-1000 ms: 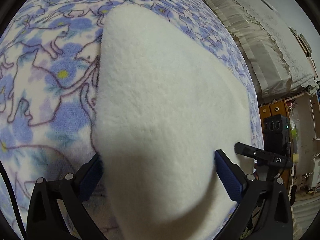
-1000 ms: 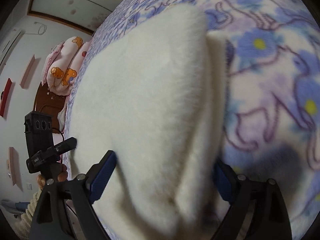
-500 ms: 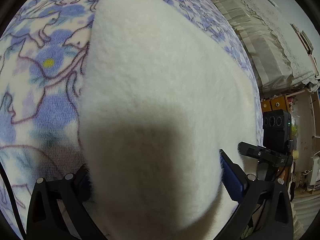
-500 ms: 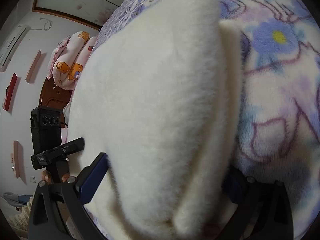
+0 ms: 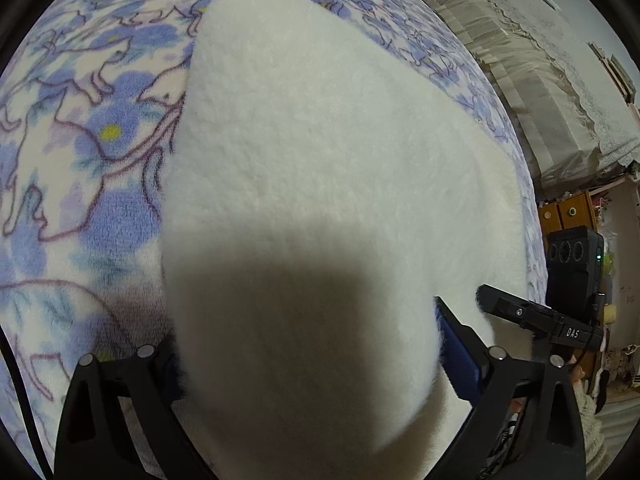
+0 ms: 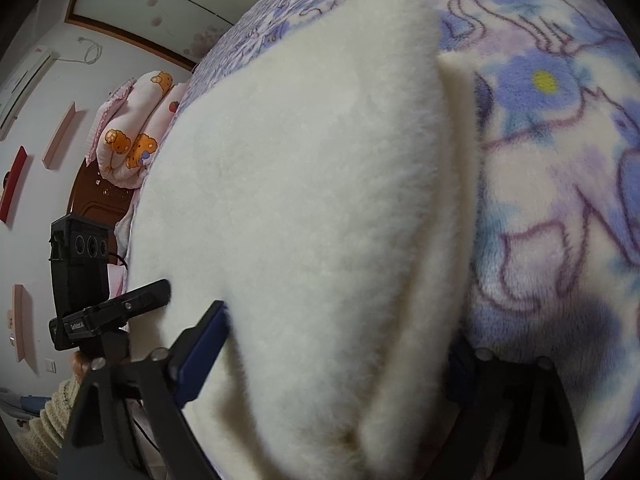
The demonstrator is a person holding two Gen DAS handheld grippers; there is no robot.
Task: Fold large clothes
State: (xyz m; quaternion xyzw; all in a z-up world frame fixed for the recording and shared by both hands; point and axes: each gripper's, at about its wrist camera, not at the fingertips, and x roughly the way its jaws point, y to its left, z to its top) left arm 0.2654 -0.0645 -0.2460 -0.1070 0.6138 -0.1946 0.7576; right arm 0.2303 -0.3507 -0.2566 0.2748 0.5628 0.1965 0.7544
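Both grippers sit at the near edge of the white fleece garment (image 5: 320, 184), and their jaws have just been closing from their widest. On the left gripper (image 5: 308, 364) the thick folded edge now fills the whole gap between the fingers: the blue pad (image 5: 460, 360) on one side is at the pile, the other is buried in it, so whether they truly press is hard to say, though it looks like the start of a pinch. The right gripper (image 6: 332, 360) is likewise wide, with the doubled edge of the garment (image 6: 304, 208) bulging between its jaws; one pad shows clear beside the fleece, the other is hidden behind it.

Compared with a second ago the garment looms larger and its shadow has spread, so both hands have come in on the edge. That suggests a two-handed grasp is being set up for the next fold.

Beneath the garment lies a blue-and-white floral bed blanket (image 5: 80, 160). Beyond it are a pleated bed skirt (image 5: 540, 100), a rolled pink quilt (image 6: 132, 136) and white walls.
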